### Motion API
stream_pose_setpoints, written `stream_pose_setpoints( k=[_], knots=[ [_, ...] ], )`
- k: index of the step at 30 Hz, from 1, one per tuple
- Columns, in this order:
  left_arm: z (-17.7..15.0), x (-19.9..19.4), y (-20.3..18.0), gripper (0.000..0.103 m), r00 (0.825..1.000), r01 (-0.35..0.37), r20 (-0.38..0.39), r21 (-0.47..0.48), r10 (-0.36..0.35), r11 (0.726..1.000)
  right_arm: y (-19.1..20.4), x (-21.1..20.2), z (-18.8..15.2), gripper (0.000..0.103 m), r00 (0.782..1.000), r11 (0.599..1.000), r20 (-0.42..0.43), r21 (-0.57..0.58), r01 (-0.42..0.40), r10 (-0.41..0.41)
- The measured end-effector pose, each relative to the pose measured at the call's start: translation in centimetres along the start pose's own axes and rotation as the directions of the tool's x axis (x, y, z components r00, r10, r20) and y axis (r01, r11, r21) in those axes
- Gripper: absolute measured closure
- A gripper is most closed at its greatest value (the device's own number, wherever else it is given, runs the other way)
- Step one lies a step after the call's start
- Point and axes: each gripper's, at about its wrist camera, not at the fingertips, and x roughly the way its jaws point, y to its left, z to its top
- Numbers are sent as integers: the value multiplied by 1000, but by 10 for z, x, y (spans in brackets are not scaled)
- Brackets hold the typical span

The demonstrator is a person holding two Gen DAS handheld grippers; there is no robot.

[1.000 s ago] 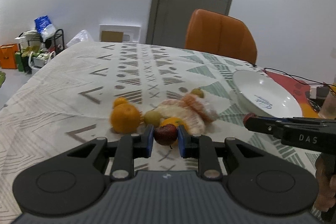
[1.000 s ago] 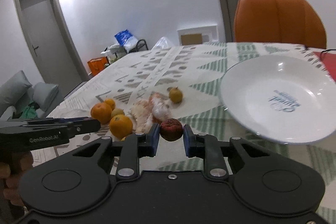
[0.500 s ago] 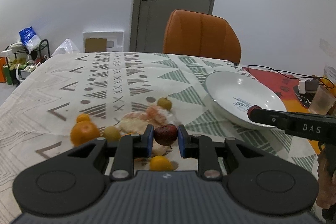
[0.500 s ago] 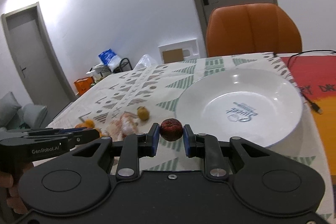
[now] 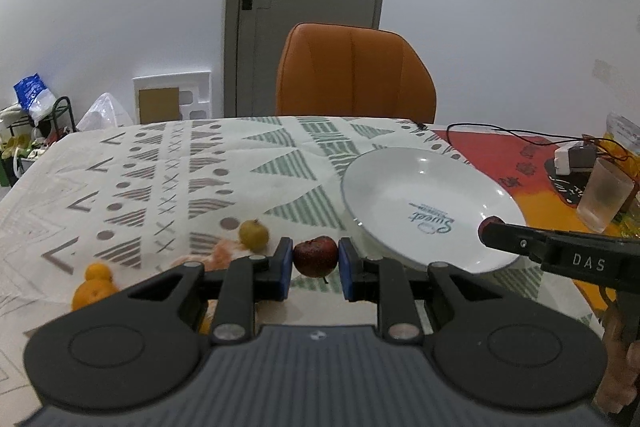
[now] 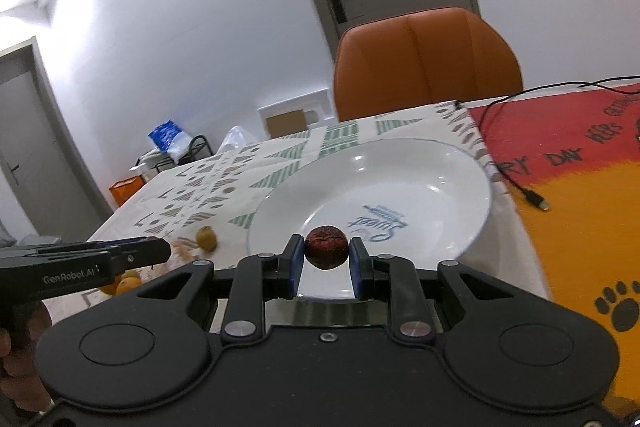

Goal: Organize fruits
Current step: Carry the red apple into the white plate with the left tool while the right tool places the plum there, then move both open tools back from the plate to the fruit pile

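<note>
- White and bare, the plate [image 5: 400, 195] sits on the patterned worktop [image 5: 160, 179] with no fruit in it yet, so as far as I can judge nothing has been sorted.
- Left hand-held gripper [image 5: 316, 267] is pinching a small dark red fruit [image 5: 315, 255] between its blue pads, held in the air just short of the plate's near rim.
- Right hand-held gripper [image 6: 325, 259] is pinching a second red fruit [image 6: 326, 246], wrinkled and dark, and it hangs over the near part of the plate.
- Both fruits look ready to be set down; the right one seems closer to its drop, the left has a little way to travel.
- Left on the cloth: a yellow-green fruit [image 5: 253, 234] near the plate, two oranges [image 5: 93, 287] further left, touching one another, and a pale pinkish heap [image 5: 216, 255] between them that may be peeled citrus, too blurred to say.
- A cup [image 5: 605, 201], a cable [image 6: 516, 183] and the orange chair [image 5: 354, 75] stand apart from the work.
- My reading: early in the task, two pieces in hand, at least three more to fetch.
</note>
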Motion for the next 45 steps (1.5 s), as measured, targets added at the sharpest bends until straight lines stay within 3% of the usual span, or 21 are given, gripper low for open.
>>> stream_pose_setpoints(
  k=[9,33,37,42,45],
  knots=[
    [9,9,-21,80,1000,17,7,34,-17,999,-15,-8,1,74,998,999,47,27,39,-40],
    [33,17,-67,79,997,57,43,106,-62,993,-33,-32,-9,66,997,996,58,73,48,-52],
    [32,13,-66,73,998,37,40,111,-41,993,-32,-34,-9,57,996,996,63,74,51,-56],
    [25,10,-51,55,1000,5,12,85,-6,996,-27,-31,-10,53,998,997,54,64,41,-45],
    [23,5,-42,42,1000,-10,10,87,9,996,-22,-30,-10,44,998,997,52,58,42,-45]
  ],
)
